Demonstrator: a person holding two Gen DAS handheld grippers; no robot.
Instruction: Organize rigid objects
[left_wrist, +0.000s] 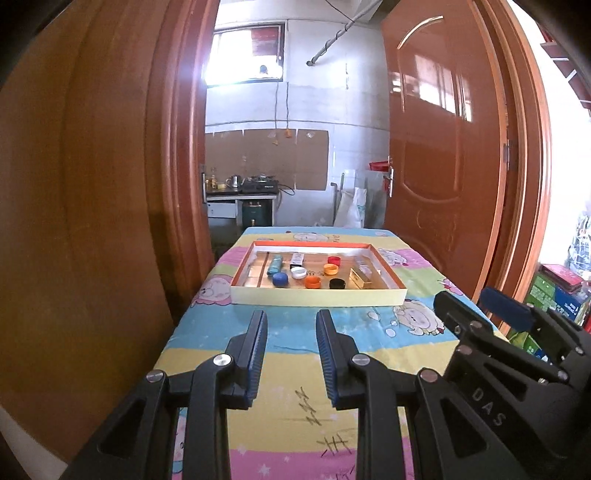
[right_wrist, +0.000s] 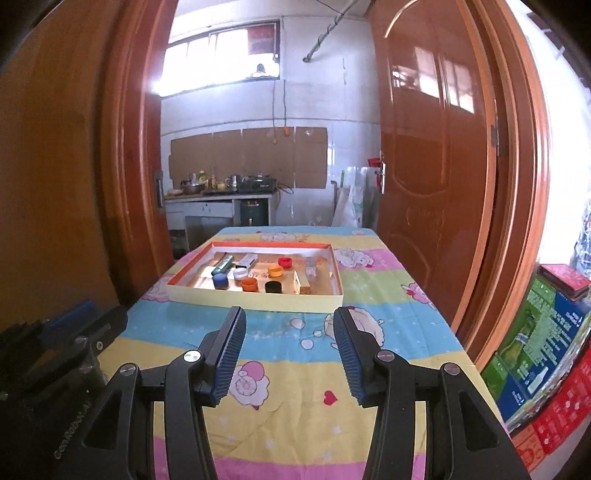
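Black left gripper (left_wrist: 291, 332) and right gripper (right_wrist: 289, 328), jaws apart and empty, hover before the shallow cream cardboard tray (left_wrist: 317, 297) of bottle caps.

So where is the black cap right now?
The black cap sits inside the tray near its front wall, between the orange cap on its left and the gold box on its right.

Black plastic claw (left_wrist: 291, 325) — blue ribbed pads (right_wrist: 232, 354), silver screws (left_wrist: 222, 359).

Daylight is pouring through a high window (right_wrist: 221, 59) at twelve o'clock. A brown door (right_wrist: 432, 147) is standing open at two o'clock, a cluttered counter (right_wrist: 218, 195) sitting beyond.
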